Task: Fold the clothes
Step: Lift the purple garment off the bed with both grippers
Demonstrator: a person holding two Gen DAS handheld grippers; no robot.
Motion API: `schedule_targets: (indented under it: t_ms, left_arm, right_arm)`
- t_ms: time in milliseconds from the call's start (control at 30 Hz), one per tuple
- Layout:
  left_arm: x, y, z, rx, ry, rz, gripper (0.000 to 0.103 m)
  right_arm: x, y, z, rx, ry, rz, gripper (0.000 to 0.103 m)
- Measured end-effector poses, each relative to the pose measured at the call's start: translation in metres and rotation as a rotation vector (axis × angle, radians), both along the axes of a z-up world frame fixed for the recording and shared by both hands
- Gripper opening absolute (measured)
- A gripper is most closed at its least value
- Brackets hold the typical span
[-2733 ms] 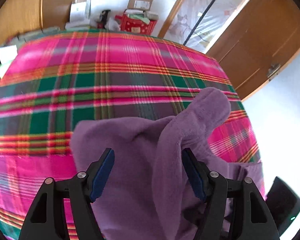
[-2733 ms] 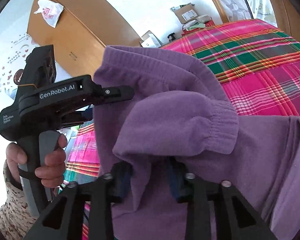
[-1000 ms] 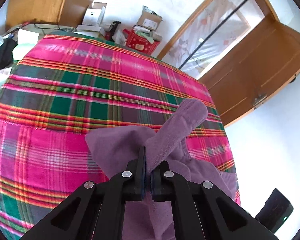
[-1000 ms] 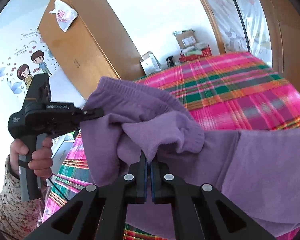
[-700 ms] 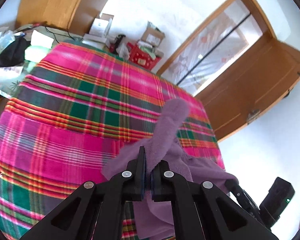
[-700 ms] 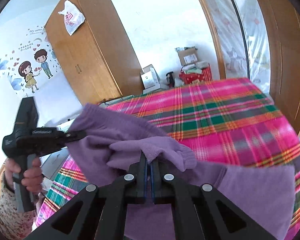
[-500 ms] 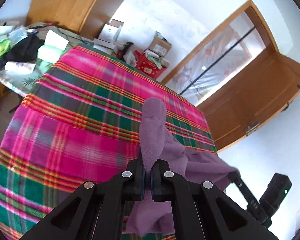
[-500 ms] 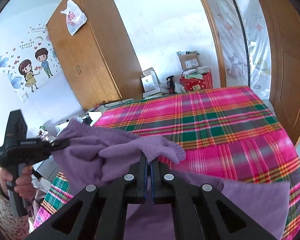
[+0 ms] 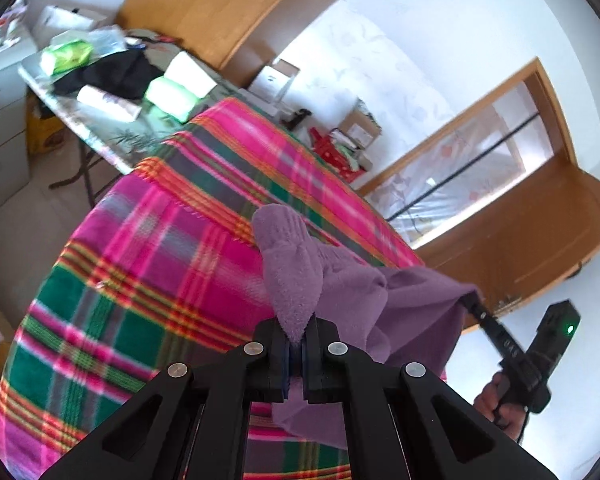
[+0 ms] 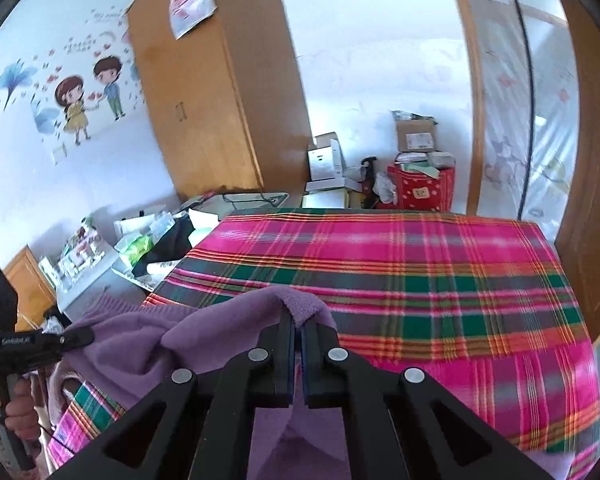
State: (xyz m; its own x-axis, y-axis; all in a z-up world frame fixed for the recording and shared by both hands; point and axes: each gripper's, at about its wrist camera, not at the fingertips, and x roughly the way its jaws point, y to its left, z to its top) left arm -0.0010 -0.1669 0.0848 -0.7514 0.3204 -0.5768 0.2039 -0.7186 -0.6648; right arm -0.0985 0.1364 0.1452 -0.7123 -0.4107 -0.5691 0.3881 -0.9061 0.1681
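Note:
A purple fleece garment [image 9: 340, 296] hangs stretched between both grippers above the plaid bed [image 9: 148, 280]. My left gripper [image 9: 295, 354] is shut on a ribbed cuff end of it that sticks up past the jaws. Off to the right in the left wrist view, the right gripper [image 9: 470, 304] pinches the garment's far corner, with a hand [image 9: 500, 404] on its handle. In the right wrist view my right gripper [image 10: 297, 330] is shut on a purple fold [image 10: 220, 332], and the left gripper [image 10: 88, 334] holds the cloth at the left edge.
The pink-green plaid blanket [image 10: 420, 272] covers the bed. A cluttered side table [image 9: 100, 76] stands by the bed's left side, a wooden wardrobe [image 10: 216, 100] behind it. Boxes and a red bag [image 10: 420, 188] sit past the far end. A wooden door [image 9: 540, 232] is on the right.
Both grippers, shut on the garment, have lifted it off the bed and moved apart, so the cloth is pulled wider between them. The left gripper has swung out past the bed's left edge.

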Motion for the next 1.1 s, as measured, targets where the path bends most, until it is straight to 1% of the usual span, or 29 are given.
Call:
schedule_targets:
  t_ms: [200, 400, 600, 767, 867, 1100]
  left_arm:
    - [0.012, -0.019, -0.021, 0.046, -0.037, 0.066, 0.004]
    - [0.017, -0.027, -0.036, 0.058, -0.076, 0.093, 0.004]
    - [0.024, -0.038, -0.054, 0.063, -0.137, 0.117, 0.004]
    - [0.026, -0.035, -0.066, 0.065, -0.177, 0.113, 0.004]
    - [0.029, -0.033, -0.068, 0.068, -0.183, 0.114, 0.004]
    - [0.043, -0.03, -0.071, 0.067, -0.204, 0.126, 0.004]
  right_arm:
    - [-0.023, -0.028, -0.006, 0.017, -0.007, 0.021, 0.002]
    - [-0.051, -0.044, -0.013, -0.015, -0.025, -0.011, 0.002]
    - [-0.072, -0.064, -0.036, 0.031, -0.063, -0.007, 0.002]
    - [-0.087, -0.078, -0.056, 0.072, -0.097, -0.001, 0.002]
    - [-0.096, -0.083, -0.056, 0.068, -0.106, -0.005, 0.002]
    - [-0.105, -0.099, -0.05, 0.055, -0.088, 0.017, 0.002]
